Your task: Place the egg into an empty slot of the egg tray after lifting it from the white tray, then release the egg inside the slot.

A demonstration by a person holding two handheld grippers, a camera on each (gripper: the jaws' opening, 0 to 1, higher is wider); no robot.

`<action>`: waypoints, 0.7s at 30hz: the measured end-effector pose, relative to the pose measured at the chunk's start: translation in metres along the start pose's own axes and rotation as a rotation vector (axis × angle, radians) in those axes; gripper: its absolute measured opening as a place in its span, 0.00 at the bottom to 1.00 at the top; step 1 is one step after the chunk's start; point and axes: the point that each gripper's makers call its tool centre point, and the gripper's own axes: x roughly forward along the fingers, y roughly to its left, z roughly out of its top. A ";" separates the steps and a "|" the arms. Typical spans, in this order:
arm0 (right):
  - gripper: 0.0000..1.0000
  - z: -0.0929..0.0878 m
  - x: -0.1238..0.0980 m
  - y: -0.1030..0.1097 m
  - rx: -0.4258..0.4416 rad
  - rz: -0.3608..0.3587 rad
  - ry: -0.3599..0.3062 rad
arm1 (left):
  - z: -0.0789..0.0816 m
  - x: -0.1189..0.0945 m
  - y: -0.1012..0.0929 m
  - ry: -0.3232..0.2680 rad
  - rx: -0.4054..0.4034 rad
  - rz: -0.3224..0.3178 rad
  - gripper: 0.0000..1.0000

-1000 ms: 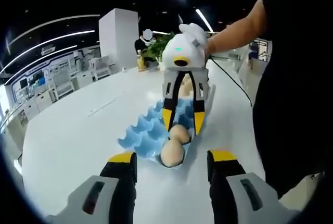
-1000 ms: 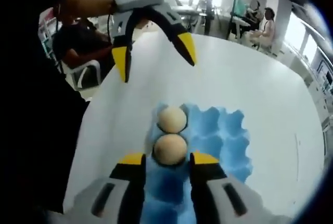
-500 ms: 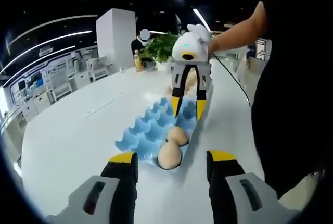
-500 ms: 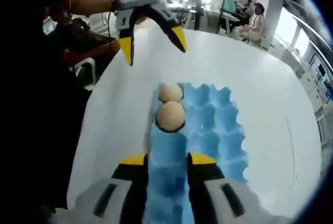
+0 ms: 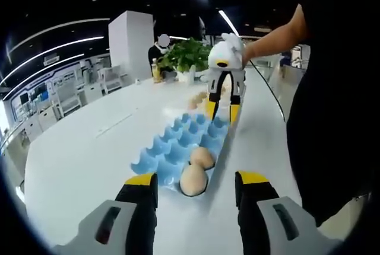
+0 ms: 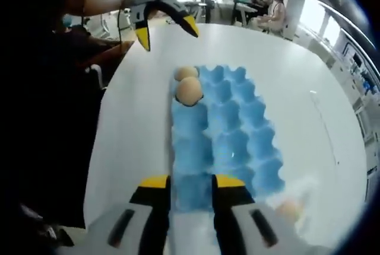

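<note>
The right claw point(image 6: 191, 184) is spread and empty, its yellow-tipped jaws over the near end of the blue moulded egg tray point(image 6: 228, 142). The left claw point(image 5: 197, 179) is spread too — nothing between its jaws. 2 beige eggs point(image 6: 189, 91) sit in adjacent slots at the tray's far end, on the white worktop point(image 6: 297, 89). Another egg point(image 6: 289, 210) lies just beside the tray's near corner.

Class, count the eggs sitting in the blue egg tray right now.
2: both in the blue egg tray's edge row, one egg in the second slot, another egg in the end slot.
</note>
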 end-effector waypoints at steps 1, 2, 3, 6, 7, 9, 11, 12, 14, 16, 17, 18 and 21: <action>0.28 -0.003 -0.002 -0.001 0.007 -0.005 0.001 | 0.000 0.000 0.000 0.001 0.003 0.000 0.53; 0.28 -0.007 -0.005 -0.002 0.017 -0.012 0.003 | -0.001 0.000 0.000 0.003 0.003 0.001 0.53; 0.28 -0.012 -0.007 -0.002 0.025 -0.019 0.009 | -0.001 -0.001 0.001 0.004 0.002 0.002 0.53; 0.28 -0.026 -0.012 -0.002 0.047 -0.029 0.028 | -0.001 -0.001 0.001 0.005 0.003 0.003 0.53; 0.27 -0.028 -0.012 -0.002 0.048 -0.031 0.031 | -0.001 -0.001 0.001 0.005 0.003 0.003 0.53; 0.27 -0.037 -0.015 -0.001 0.057 -0.037 0.042 | 0.000 0.000 0.000 0.004 0.004 0.000 0.53; 0.27 -0.037 -0.018 -0.002 0.074 -0.044 0.025 | 0.000 0.001 0.000 0.005 0.005 -0.002 0.53; 0.27 -0.041 -0.021 -0.002 0.079 -0.048 0.034 | 0.000 0.001 -0.001 0.007 0.006 -0.002 0.53; 0.28 -0.048 -0.024 -0.004 0.082 -0.062 0.047 | 0.000 0.001 -0.001 0.009 0.009 -0.004 0.53; 0.28 -0.056 -0.028 -0.004 0.100 -0.065 0.059 | 0.001 0.001 -0.001 0.009 0.011 -0.005 0.53; 0.28 -0.062 -0.031 -0.004 0.109 -0.072 0.064 | 0.002 0.001 -0.001 0.008 0.010 -0.004 0.53; 0.28 -0.070 -0.034 -0.004 0.116 -0.081 0.076 | 0.002 0.001 0.000 0.008 0.012 -0.003 0.53; 0.27 -0.087 -0.042 -0.005 0.143 -0.102 0.102 | 0.002 0.001 0.000 0.009 0.011 -0.004 0.52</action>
